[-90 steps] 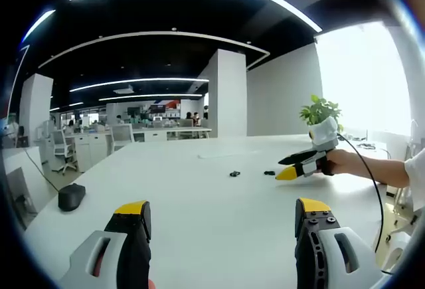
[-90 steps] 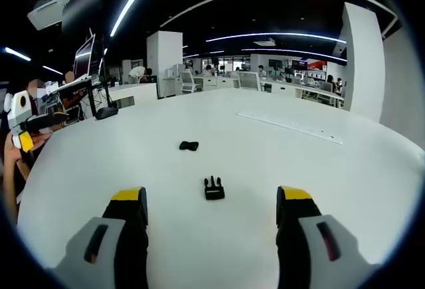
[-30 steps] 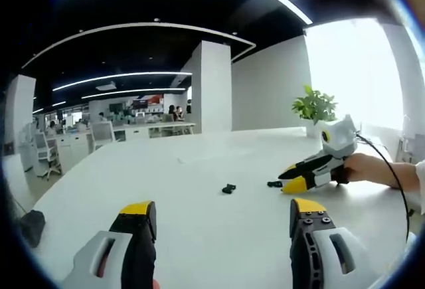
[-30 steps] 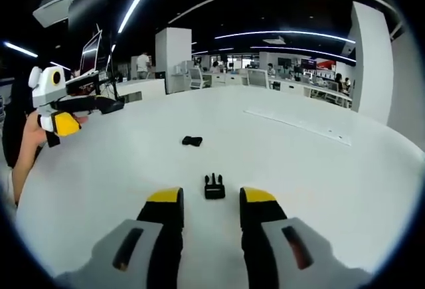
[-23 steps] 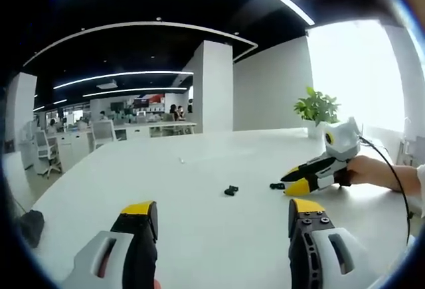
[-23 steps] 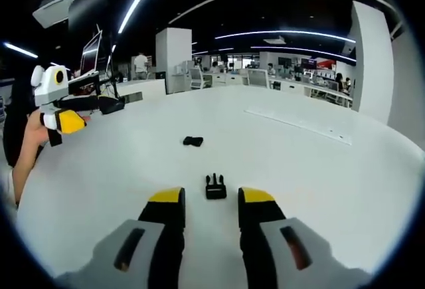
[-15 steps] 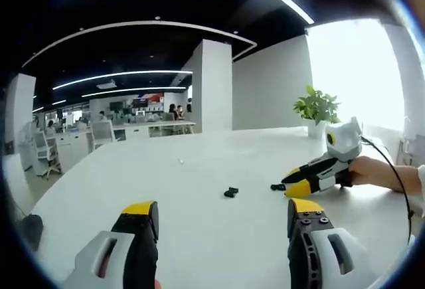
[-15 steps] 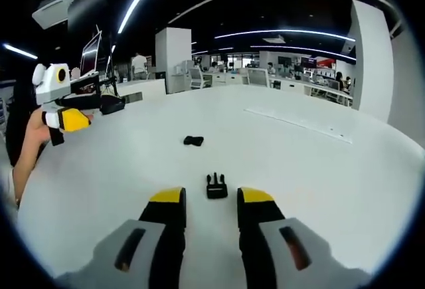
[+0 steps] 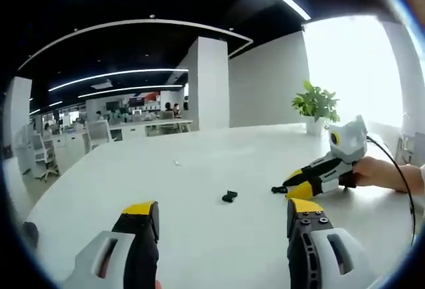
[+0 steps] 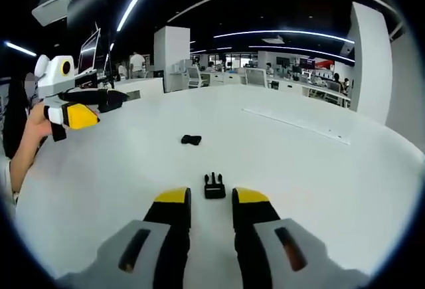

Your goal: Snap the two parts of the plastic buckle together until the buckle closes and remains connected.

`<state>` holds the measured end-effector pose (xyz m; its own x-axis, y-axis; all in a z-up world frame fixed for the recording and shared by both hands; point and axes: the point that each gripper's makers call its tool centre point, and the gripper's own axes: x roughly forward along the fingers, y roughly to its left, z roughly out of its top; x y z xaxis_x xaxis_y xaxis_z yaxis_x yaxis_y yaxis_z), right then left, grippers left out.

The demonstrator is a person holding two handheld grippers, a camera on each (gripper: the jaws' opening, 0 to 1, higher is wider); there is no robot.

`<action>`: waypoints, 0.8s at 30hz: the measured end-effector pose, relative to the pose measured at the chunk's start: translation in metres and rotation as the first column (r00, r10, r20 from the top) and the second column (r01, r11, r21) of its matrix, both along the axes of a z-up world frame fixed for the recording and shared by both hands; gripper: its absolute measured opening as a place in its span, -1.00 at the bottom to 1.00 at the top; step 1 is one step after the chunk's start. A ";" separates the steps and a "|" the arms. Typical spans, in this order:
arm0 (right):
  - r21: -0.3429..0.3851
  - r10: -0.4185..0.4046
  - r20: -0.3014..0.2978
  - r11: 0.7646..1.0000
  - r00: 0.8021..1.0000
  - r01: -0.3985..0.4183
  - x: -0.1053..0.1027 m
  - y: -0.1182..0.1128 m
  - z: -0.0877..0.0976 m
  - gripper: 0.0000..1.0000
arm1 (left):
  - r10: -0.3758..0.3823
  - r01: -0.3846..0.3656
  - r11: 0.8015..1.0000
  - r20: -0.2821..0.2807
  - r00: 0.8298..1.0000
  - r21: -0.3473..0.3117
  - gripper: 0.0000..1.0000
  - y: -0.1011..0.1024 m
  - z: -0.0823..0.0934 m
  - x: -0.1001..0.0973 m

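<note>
Left gripper view: the left gripper [image 9: 216, 212] hovers over the white table [image 9: 199, 169], jaws wide apart, holding nothing. One buckle part [image 9: 229, 196] lies mid-table; the pronged buckle part [image 9: 277, 189] lies just off the right gripper's tips.

Right gripper view: the right gripper [image 10: 208, 199] has jaws nearly together, unclamped, with the pronged part just beyond the tips.

Two black buckle parts [image 10: 214, 187] [image 10: 191, 139] on a plain white table [image 10: 319, 169]; yellow-tipped grey right gripper [image 10: 210, 197]
</note>
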<state>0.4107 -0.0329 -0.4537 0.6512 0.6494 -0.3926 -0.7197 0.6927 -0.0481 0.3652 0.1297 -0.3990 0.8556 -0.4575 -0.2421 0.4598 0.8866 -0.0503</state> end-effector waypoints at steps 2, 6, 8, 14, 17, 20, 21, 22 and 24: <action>0.000 -0.003 0.000 1.000 1.000 0.003 0.000 0.000 0.000 -0.53 | 0.000 0.000 1.000 0.000 1.000 0.000 0.60 0.000 -0.002 0.003; -0.001 -0.005 0.005 1.000 1.000 0.005 0.001 0.000 0.000 -0.53 | -0.008 0.008 1.000 0.003 1.000 -0.012 0.60 -0.002 -0.003 0.007; -0.001 -0.007 0.005 1.000 1.000 0.007 0.000 0.000 0.000 -0.54 | -0.008 0.008 1.000 0.003 1.000 -0.014 0.60 -0.002 -0.003 0.009; -0.009 -0.007 0.012 1.000 1.000 0.007 -0.001 0.001 0.000 -0.57 | -0.014 0.014 1.000 0.003 1.000 -0.024 0.58 -0.005 -0.003 0.018; -0.013 -0.008 0.015 1.000 1.000 0.008 -0.001 0.001 0.000 -0.59 | -0.020 0.020 1.000 0.001 1.000 -0.017 0.56 -0.007 -0.004 0.021; -0.011 -0.011 0.013 1.000 1.000 0.011 -0.002 0.002 -0.001 -0.60 | -0.023 0.023 1.000 -0.005 1.000 -0.018 0.56 -0.008 -0.006 0.025; -0.013 -0.010 0.014 1.000 1.000 0.010 -0.002 0.002 -0.001 -0.61 | -0.025 0.025 1.000 -0.010 1.000 -0.019 0.56 -0.008 -0.007 0.027; -0.014 -0.009 0.014 1.000 1.000 0.009 -0.002 0.002 -0.001 -0.61 | -0.025 0.025 0.999 -0.016 1.000 -0.022 0.55 -0.008 -0.008 0.029; -0.014 -0.010 0.012 1.000 1.000 0.010 -0.002 0.002 -0.001 -0.63 | -0.026 0.026 0.999 -0.023 0.999 -0.025 0.55 -0.009 -0.010 0.032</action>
